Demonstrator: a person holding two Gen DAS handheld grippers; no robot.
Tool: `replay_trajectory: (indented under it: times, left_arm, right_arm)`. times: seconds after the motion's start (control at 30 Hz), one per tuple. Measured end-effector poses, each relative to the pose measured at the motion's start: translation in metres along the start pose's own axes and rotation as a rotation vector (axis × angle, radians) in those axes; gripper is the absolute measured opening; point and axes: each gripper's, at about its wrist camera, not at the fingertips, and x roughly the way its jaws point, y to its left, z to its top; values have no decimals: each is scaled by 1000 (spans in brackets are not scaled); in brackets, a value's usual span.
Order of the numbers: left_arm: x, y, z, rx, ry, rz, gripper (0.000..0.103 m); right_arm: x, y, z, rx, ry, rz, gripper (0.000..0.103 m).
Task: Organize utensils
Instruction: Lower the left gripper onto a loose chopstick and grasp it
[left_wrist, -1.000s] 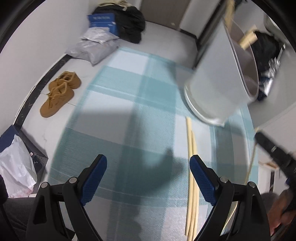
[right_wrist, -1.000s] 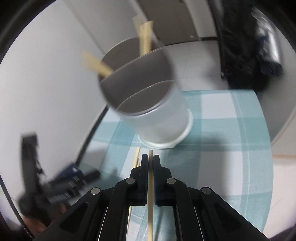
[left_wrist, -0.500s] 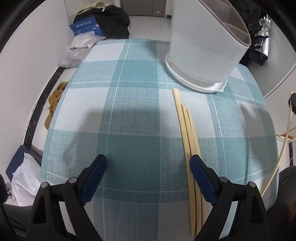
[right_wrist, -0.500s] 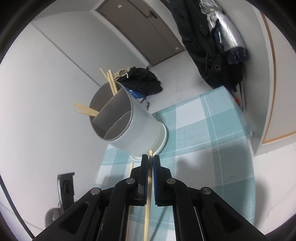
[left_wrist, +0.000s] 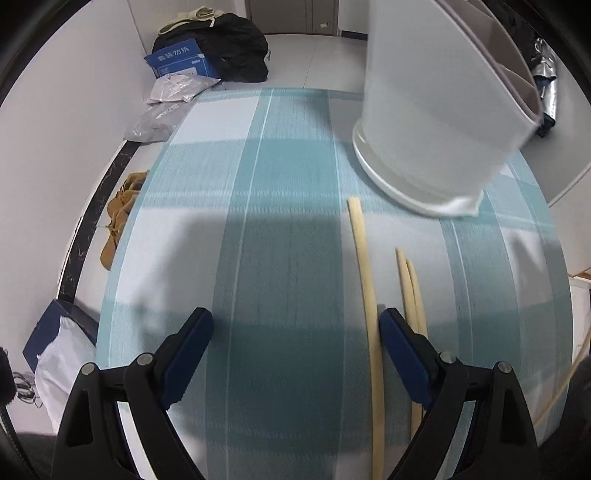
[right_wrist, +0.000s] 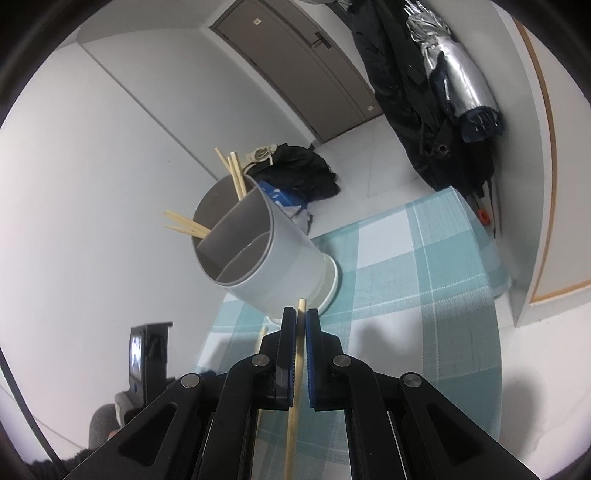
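My right hand-held gripper (right_wrist: 301, 325) clenched one chopstick (right_wrist: 295, 398), left hand-held gripper (left_wrist: 295, 332) released; best tip it upright over the holder (right_wrist: 258, 254), centre frame, before dropping.

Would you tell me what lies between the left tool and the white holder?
Three loose chopsticks on teal checked cloth, seen from the left wrist.

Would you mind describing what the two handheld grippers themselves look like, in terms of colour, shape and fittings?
Both look alike. The left gripper has matte black, angular linkage arms with triangular cut-outs, joined by round silver pivot pins, and long blue pads on the inner faces of its fingers. The right gripper shows the same black frame, silver pins and blue pads. No cables, printed markings or sleeves are visible.
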Motion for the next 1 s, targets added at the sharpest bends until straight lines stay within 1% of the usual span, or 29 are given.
replay_trajectory:
  times: [0.17, 0.27, 0.3, 0.33, 0.4, 0.5, 0.57, 0.63, 0.67, 0.73, 0.77, 0.83, 0.87, 0.9, 0.93, 1.0]
  left_arm:
    - [9, -3, 19, 24, 8, 25, 89]
    - [14, 0, 25, 12, 9, 20, 89]
    - [14, 1, 26, 13, 7, 20, 87]
    - [12, -1, 25, 20, 0, 25, 83]
    - [12, -3, 27, 37, -6, 32, 79]
    - [12, -7, 29, 52, -3, 7, 66]
    - [11, -10, 30, 40, -2, -5, 58]
    - [11, -11, 31, 20, 5, -27, 44]
    - [10, -11, 32, 13, 5, -24, 40]
    - [9, -14, 33, 11, 5, -21, 27]
    - [9, -16, 33, 17, 3, -16, 26]
    - [8, -19, 33, 16, -9, -2, 14]
    - [8, -19, 32, 14, -10, -7, 12]
    - [8, -19, 32, 10, -12, -9, 7]
    - [8, -19, 31, 2, -12, -9, 4]
    - [7, -18, 31, -11, -13, -13, 4]
  right_arm:
    - [2, 0, -1, -10, 1, -4, 4]
    - [4, -2, -1, 2, 6, 5, 4]
    - [4, -3, -1, 4, 6, 4, 4]
    - [4, -3, -1, 5, 7, 5, 4]
    - [4, -4, -2, 11, 9, 10, 4]
    - [4, -4, -3, 16, 10, 10, 4]
    - [4, -4, -3, 16, 6, 2, 4]
    - [4, -5, -2, 21, 4, 0, 4]
    - [4, -5, -2, 24, 3, -1, 4]
    - [4, -6, -3, 28, 2, -2, 4]
    - [3, -6, -3, 29, 1, -4, 4]
    - [3, -6, -3, 29, -1, -7, 4]
    - [3, -6, -3, 29, -3, -9, 4]
    - [2, -6, -3, 30, -5, -11, 4]
    - [2, -7, -3, 31, -4, -12, 4]
    - [2, -7, -3, 35, -5, -16, 4]
